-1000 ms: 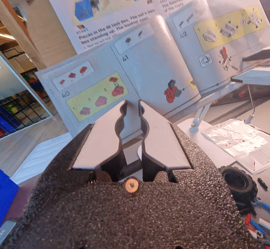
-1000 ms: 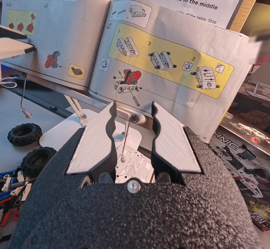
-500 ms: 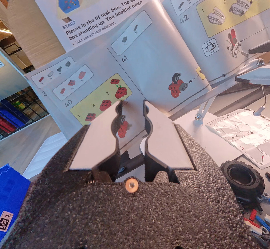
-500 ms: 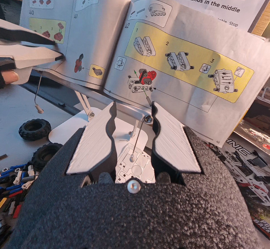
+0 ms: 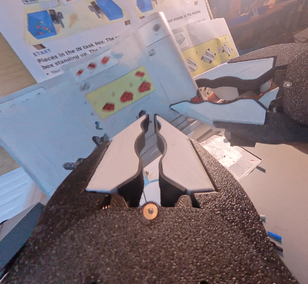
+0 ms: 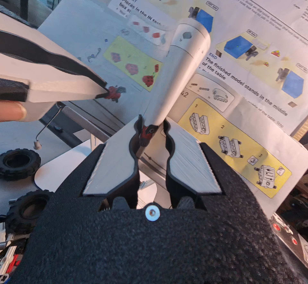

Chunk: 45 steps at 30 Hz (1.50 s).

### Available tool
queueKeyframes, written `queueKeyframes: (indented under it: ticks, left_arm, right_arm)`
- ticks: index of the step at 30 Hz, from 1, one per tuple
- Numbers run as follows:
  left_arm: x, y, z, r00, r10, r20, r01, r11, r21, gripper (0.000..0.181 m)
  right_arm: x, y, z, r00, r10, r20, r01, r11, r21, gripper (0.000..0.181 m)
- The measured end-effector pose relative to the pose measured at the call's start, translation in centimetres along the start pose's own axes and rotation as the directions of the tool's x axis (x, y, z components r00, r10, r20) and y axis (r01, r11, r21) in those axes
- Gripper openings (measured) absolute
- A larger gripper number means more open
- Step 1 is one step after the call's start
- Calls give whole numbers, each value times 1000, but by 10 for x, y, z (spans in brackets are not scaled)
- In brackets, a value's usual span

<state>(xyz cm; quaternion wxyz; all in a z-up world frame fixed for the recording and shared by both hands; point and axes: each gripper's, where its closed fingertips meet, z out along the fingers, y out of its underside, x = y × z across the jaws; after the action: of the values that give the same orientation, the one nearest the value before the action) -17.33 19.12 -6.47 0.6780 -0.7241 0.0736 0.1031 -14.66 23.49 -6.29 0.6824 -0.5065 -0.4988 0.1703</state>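
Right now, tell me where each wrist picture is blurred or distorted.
Left wrist view: the open booklet is smeared by motion, its red drawings soft, while the left gripper stays fairly sharp; wide-angle bending curves the edges. Right wrist view: the lifted page and the left-hand pages are blurred, the yellow-panel page reads sharper; the right gripper is crisp.

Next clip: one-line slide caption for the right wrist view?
Right gripper straddles a lifted, curling page of the propped instruction booklet; left gripper points at the facing page.

Grey tabletop (image 5: 275, 184), printed poster wall (image 6: 250, 1), dim shelving (image 5: 266, 9)
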Motion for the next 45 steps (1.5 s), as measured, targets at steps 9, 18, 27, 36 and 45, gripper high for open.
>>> queueKeyframes:
  ticks: [9, 18, 27, 36, 45]
  left_arm:
    - [-28, -10, -21, 972, -228, -51, 231, 969, 86, 65]
    - [3, -11, 7, 970, -207, -131, 210, 977, 15, 61]
    - [36, -25, 27, 921, -304, -243, 309, 951, -19, 24]
    - [19, -41, 17, 948, -282, -150, 303, 942, 142, 54]
    - [90, -60, 18, 905, -219, -366, 291, 944, 153, 17]
  right_arm:
    - [17, 5, -11, 912, 388, 134, -400, 913, 80, 14]
    - [32, 15, -16, 822, 535, 198, -553, 832, 44, 17]
    - [52, 34, -22, 849, 516, 117, -520, 854, 8, 15]
    - [63, 48, -23, 833, 545, 94, -545, 838, -29, 8]
    - [38, 44, -61, 955, 256, 147, -268, 961, 67, 60]
